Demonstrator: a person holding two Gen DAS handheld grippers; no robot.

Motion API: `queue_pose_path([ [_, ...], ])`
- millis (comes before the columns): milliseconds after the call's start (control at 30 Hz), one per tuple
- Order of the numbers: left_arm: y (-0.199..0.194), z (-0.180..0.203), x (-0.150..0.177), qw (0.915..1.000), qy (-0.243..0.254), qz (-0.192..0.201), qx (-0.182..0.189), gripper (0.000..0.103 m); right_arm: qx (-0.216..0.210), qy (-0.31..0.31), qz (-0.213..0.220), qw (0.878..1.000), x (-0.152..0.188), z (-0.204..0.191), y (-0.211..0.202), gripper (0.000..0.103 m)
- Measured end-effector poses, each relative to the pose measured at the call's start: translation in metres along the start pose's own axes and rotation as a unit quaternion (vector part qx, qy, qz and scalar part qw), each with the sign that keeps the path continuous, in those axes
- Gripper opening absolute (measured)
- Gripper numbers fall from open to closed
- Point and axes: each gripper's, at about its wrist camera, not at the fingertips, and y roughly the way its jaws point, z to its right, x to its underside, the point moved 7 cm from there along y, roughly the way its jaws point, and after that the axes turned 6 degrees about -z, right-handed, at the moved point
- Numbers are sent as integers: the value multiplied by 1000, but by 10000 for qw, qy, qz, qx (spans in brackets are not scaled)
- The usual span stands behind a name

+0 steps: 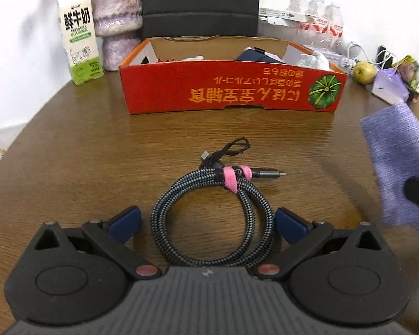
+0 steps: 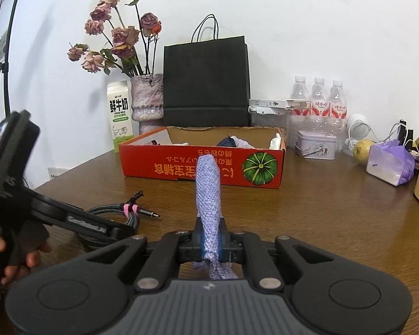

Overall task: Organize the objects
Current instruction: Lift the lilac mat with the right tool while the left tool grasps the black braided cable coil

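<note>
A coiled braided cable with pink ties lies on the wooden table, and my left gripper stands open around it, one blue pad on each side, apart from the coil. The cable also shows at the left of the right wrist view, partly hidden by the left gripper's body. My right gripper is shut on a folded purple cloth, which sticks up above the table. That cloth appears at the right edge of the left wrist view. A red cardboard box with several items inside stands behind.
A milk carton, a vase of dried roses and a black paper bag stand behind the box. Water bottles, a tin, a pear and a purple tissue pack sit at the right. A hand holds the left gripper.
</note>
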Motion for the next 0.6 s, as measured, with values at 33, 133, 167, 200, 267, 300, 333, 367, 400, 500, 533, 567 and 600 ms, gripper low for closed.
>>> queue_pose_path([
  [33,0,-1,1,10000,-25,30,-16,103,-16,13,-6,10000,0,0,0,7],
  [133,0,-1,2,9999,-28,100,-29,103,-52,20,-8,10000,1,0,0,7],
  [167,0,-1,2,9999,-23,111,-36,103,-54,18,-9,10000,1,0,0,7],
  [200,0,-2,2,9999,-25,109,-33,103,-51,20,-10,10000,1,0,0,7],
  [267,-1,-2,1,10000,-16,91,-32,103,-50,36,-25,10000,1,0,0,7],
  [300,-2,-2,2,10000,-25,74,-41,103,-49,42,-29,10000,1,0,0,7],
  [333,-2,-2,2,10000,-35,63,-52,103,-46,46,-31,10000,1,0,1,7],
  [367,-2,-2,2,10000,-36,61,-55,103,-46,48,-34,10000,0,1,1,7],
  [400,-2,-2,2,10000,-30,58,-58,103,-45,50,-37,10000,0,1,1,7],
  [500,-7,-4,3,9999,-84,144,-22,92,-59,52,-26,10000,0,1,1,7],
  [533,-8,-5,3,9998,-118,157,6,92,-61,50,-25,10000,0,1,1,7],
  [567,-9,-5,4,9997,-147,192,38,91,-62,53,-27,10000,0,1,1,7],
  [600,-10,-6,5,9996,-179,207,64,91,-62,58,-27,10000,0,1,1,7],
])
